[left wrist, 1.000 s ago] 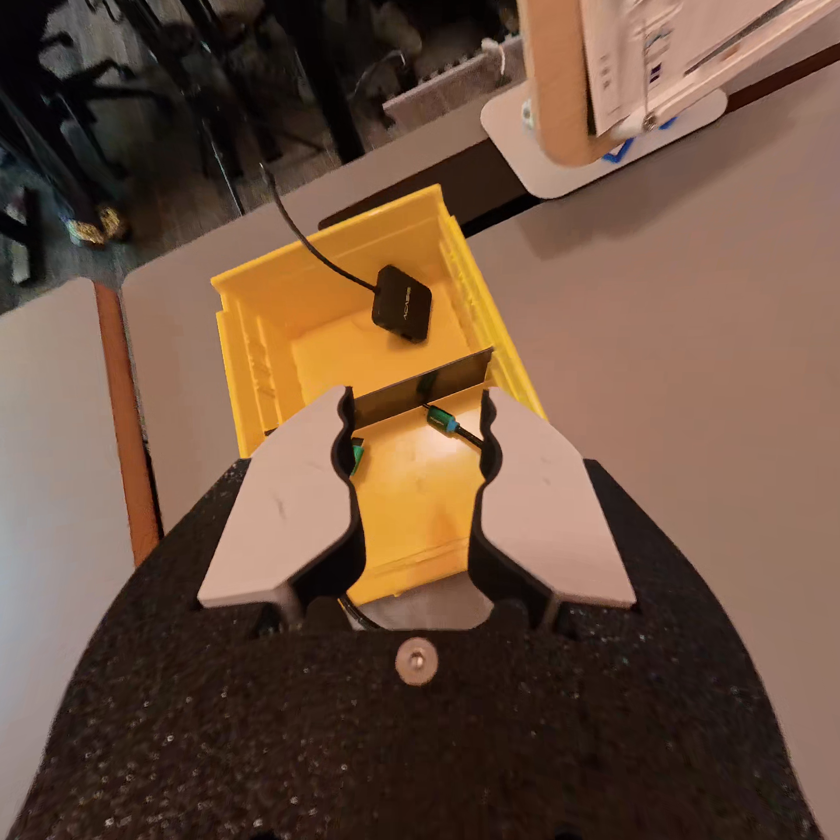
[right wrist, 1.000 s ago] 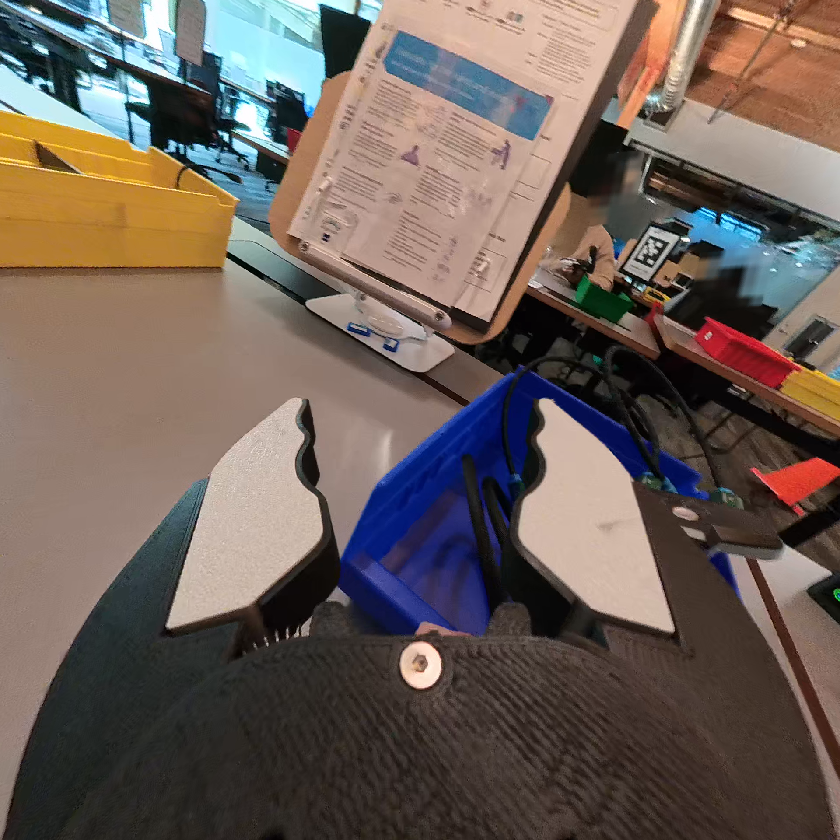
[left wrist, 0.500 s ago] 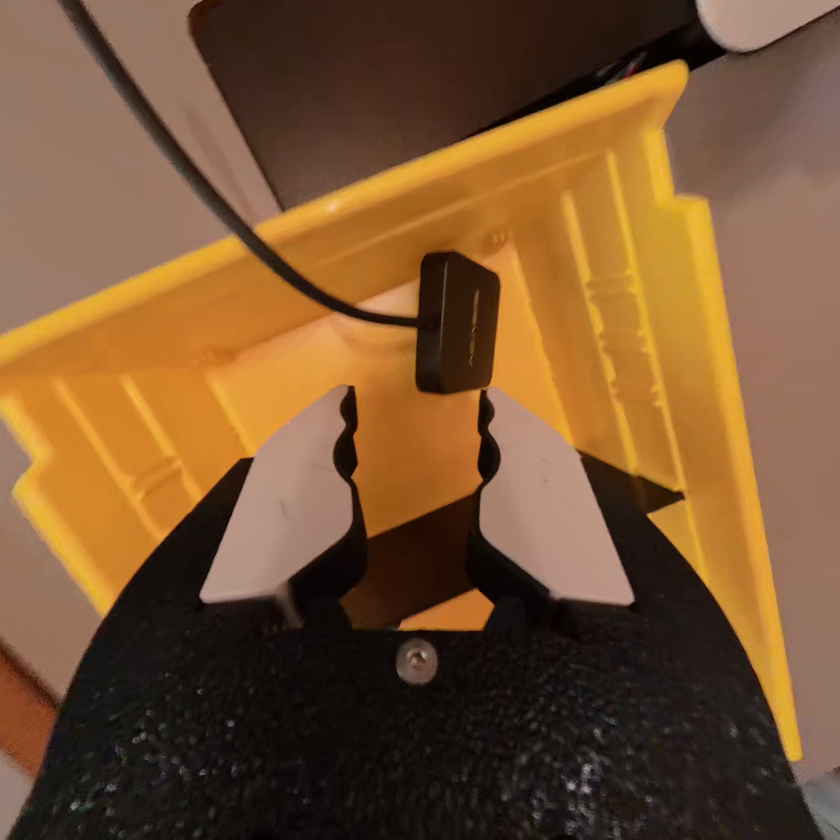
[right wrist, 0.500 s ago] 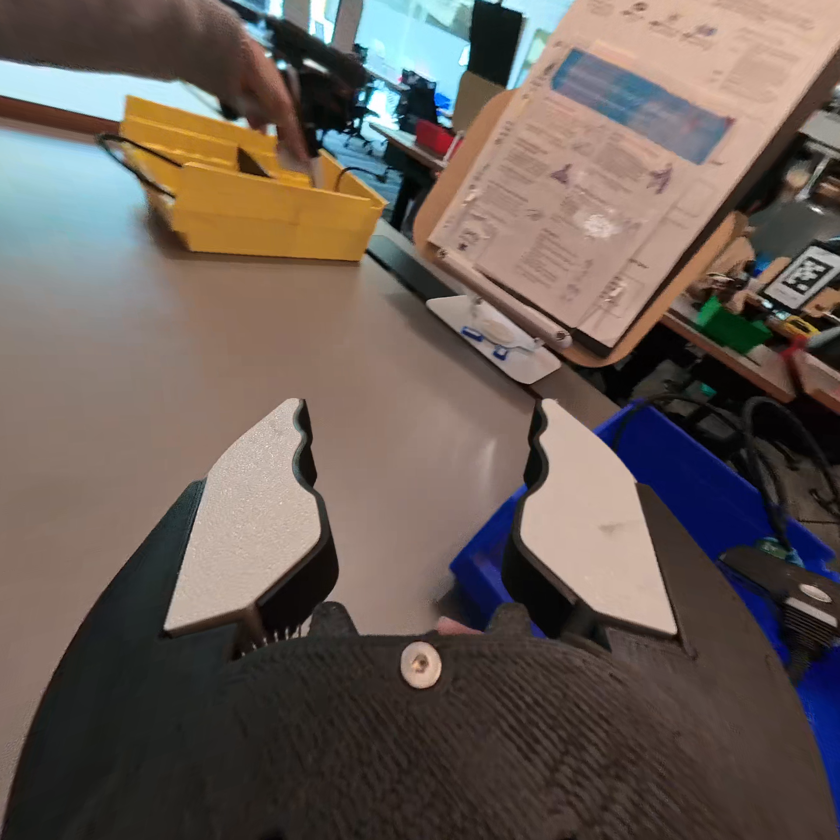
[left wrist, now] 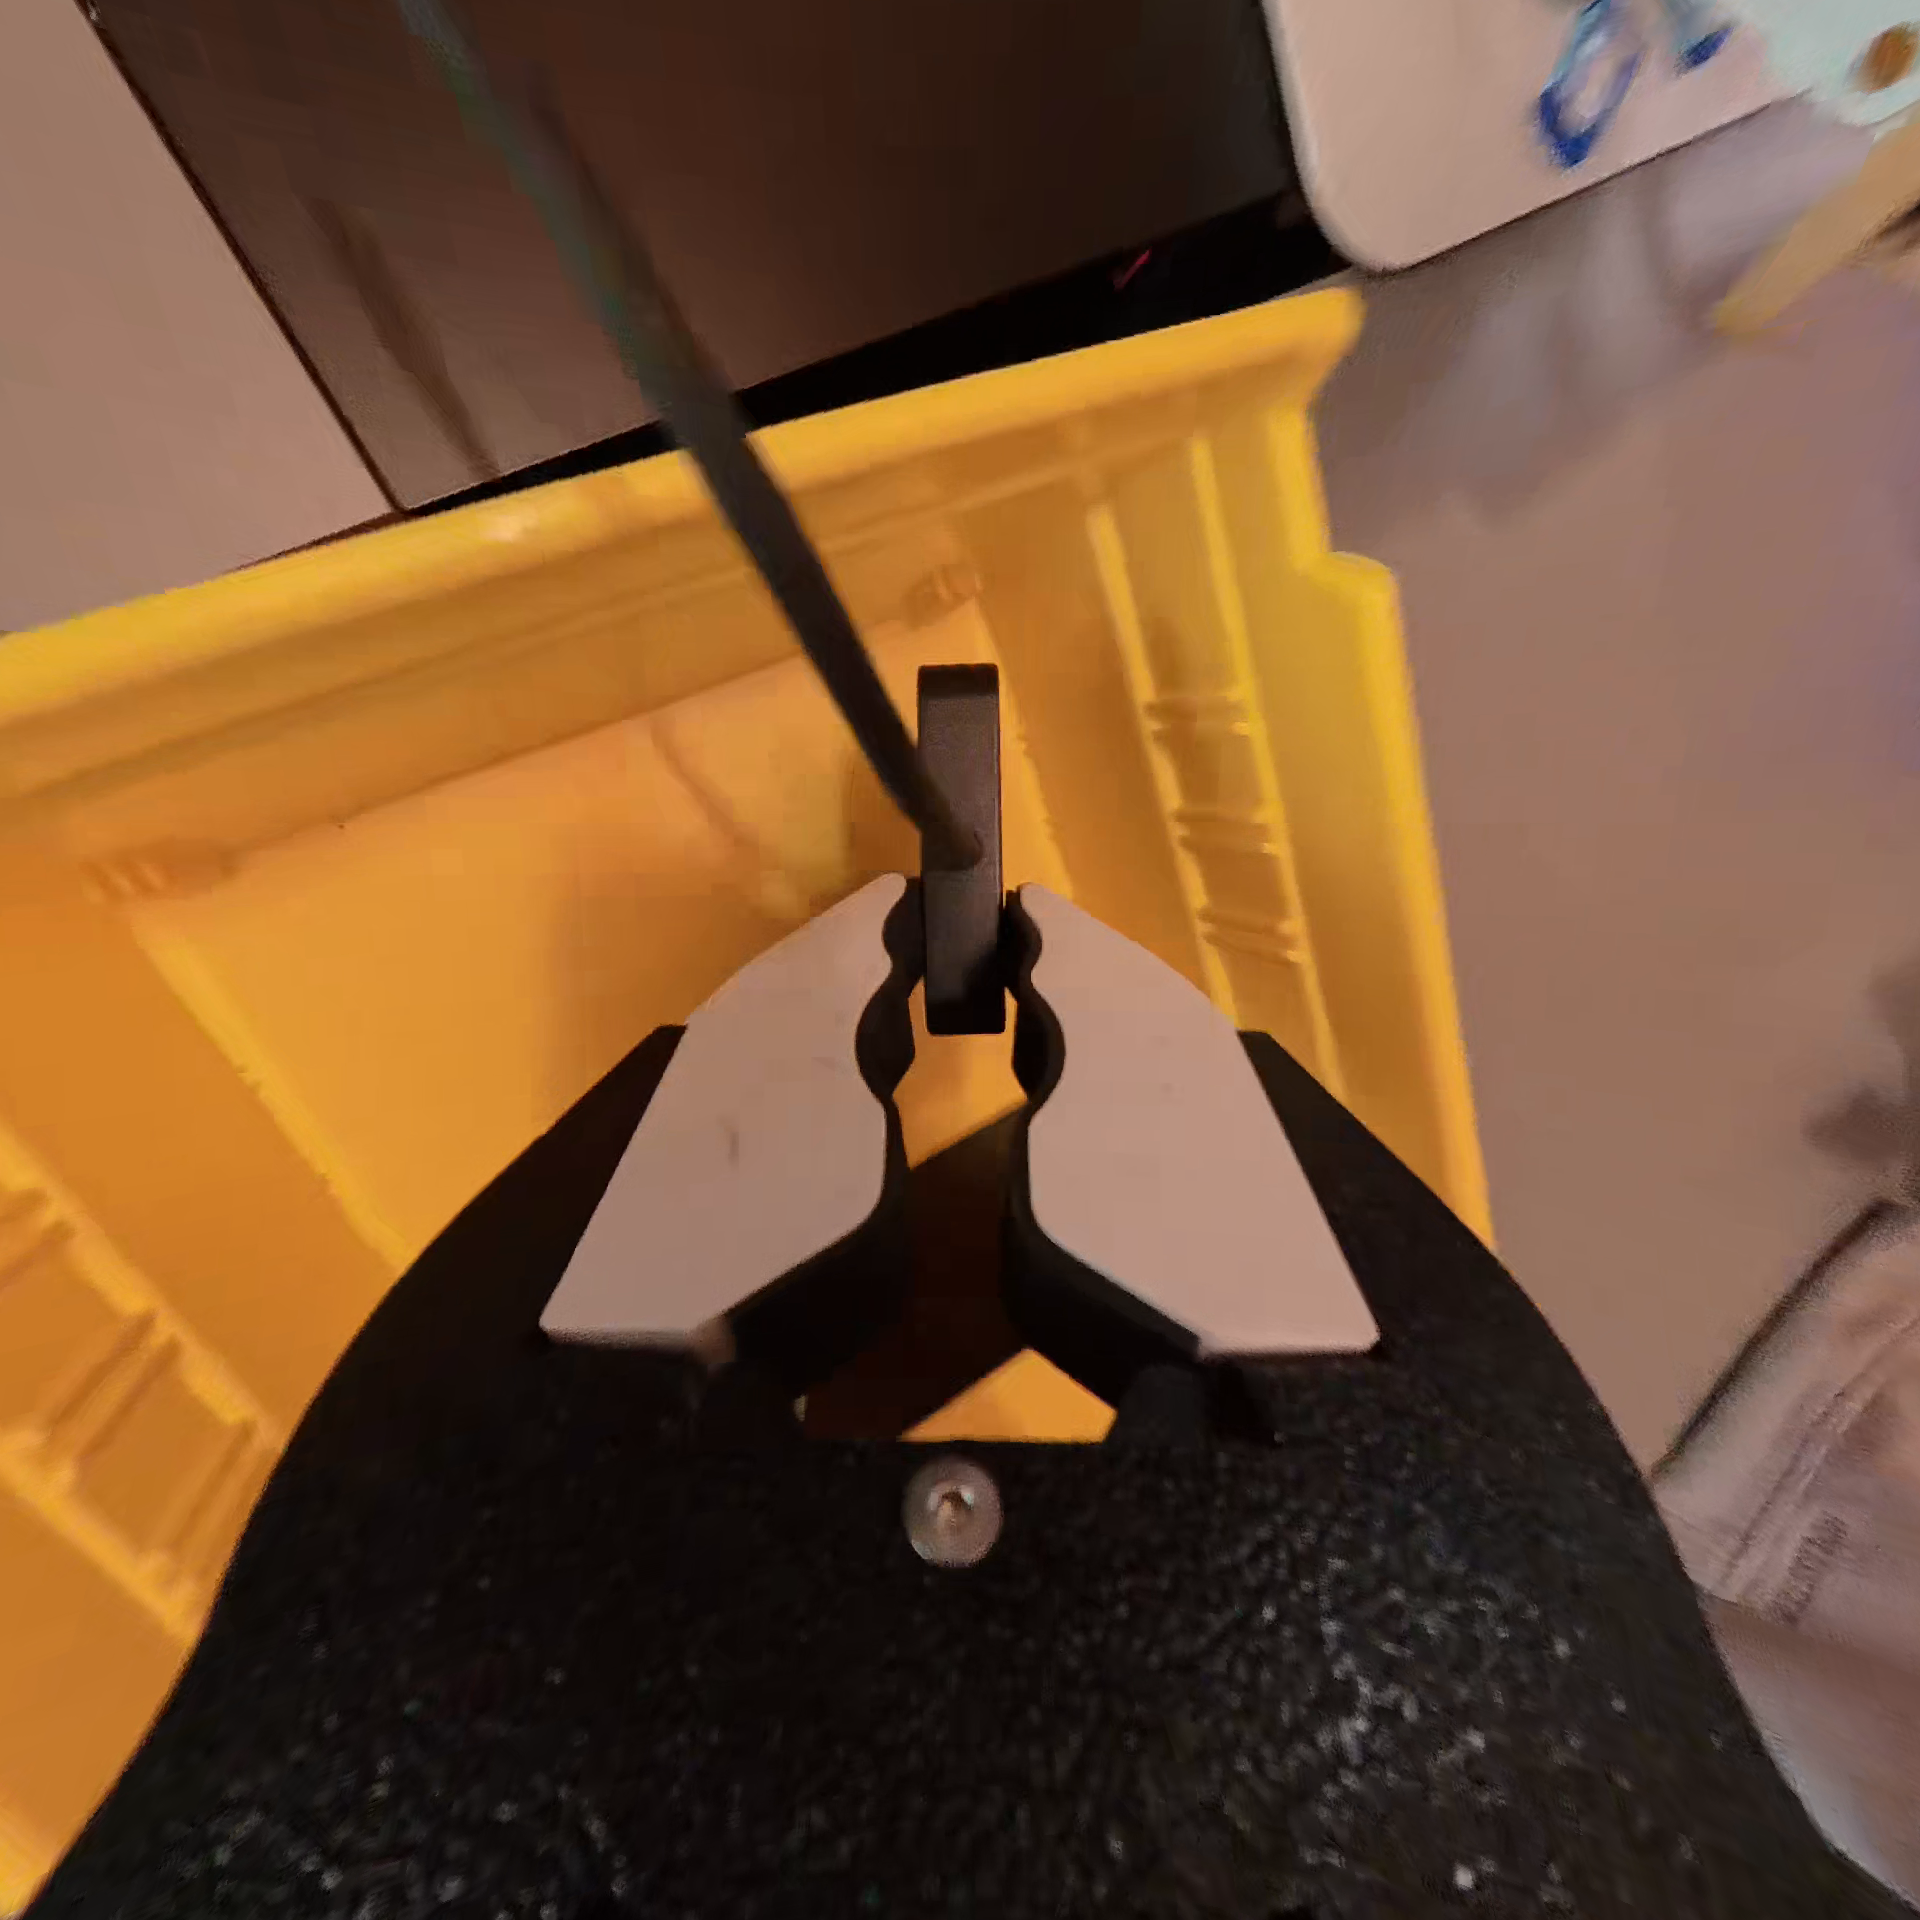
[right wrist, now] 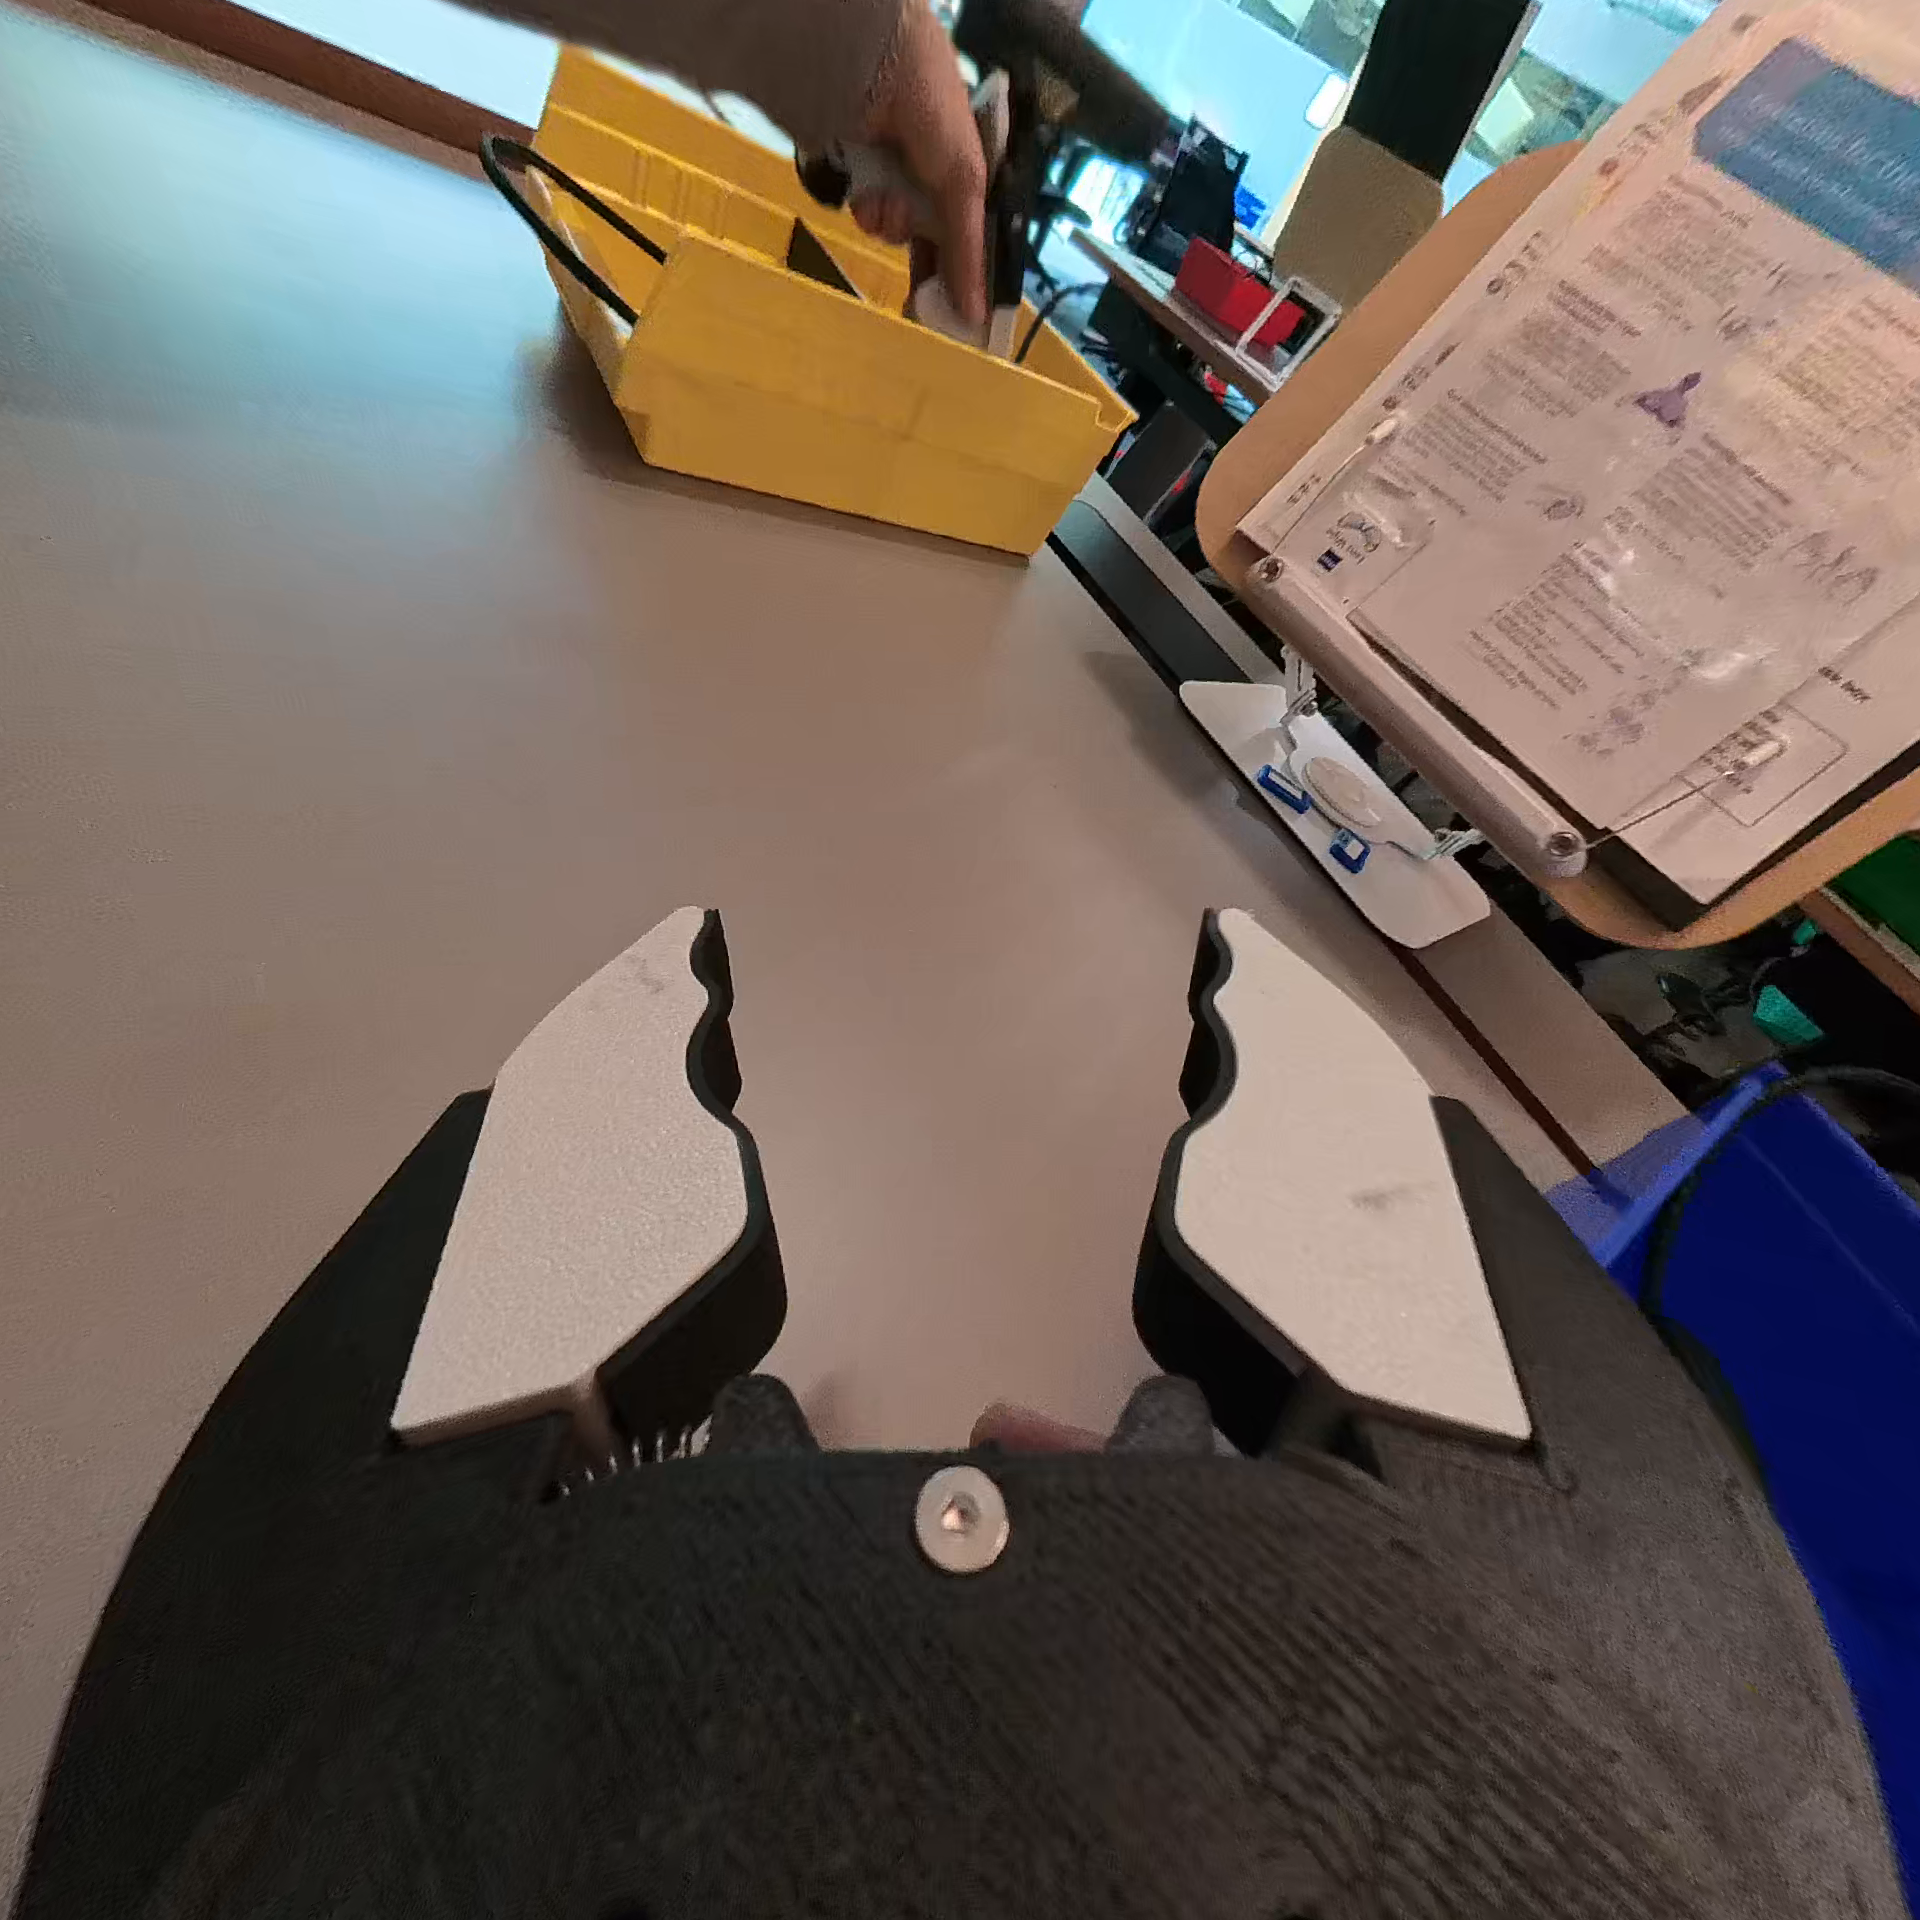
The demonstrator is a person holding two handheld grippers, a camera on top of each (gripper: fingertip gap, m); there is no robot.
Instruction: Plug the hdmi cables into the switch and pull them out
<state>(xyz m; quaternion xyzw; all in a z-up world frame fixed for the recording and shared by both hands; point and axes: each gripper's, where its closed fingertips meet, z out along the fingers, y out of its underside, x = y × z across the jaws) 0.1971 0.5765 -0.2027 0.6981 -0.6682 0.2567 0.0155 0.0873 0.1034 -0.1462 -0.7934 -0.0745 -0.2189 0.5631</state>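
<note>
left gripper (left wrist: 961, 940) pinches switch (left wrist: 961, 821) edge-on over yellow bin (left wrist: 416, 665); right gripper (right wrist: 961, 997) agape.

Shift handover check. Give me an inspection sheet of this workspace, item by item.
Surface: grey table, bare in the middle.
Job's things: black switch held on edge over the yellow bin.
Clutter: blue bin at the table's right edge; document stand.
Grippers: left gripper shut on the switch; right gripper open, empty, above the table.
Cables: switch's black lead runs up over the bin's rim; black cable in the blue bin.
Surroundings: other desks and bins behind, blurred.
</note>
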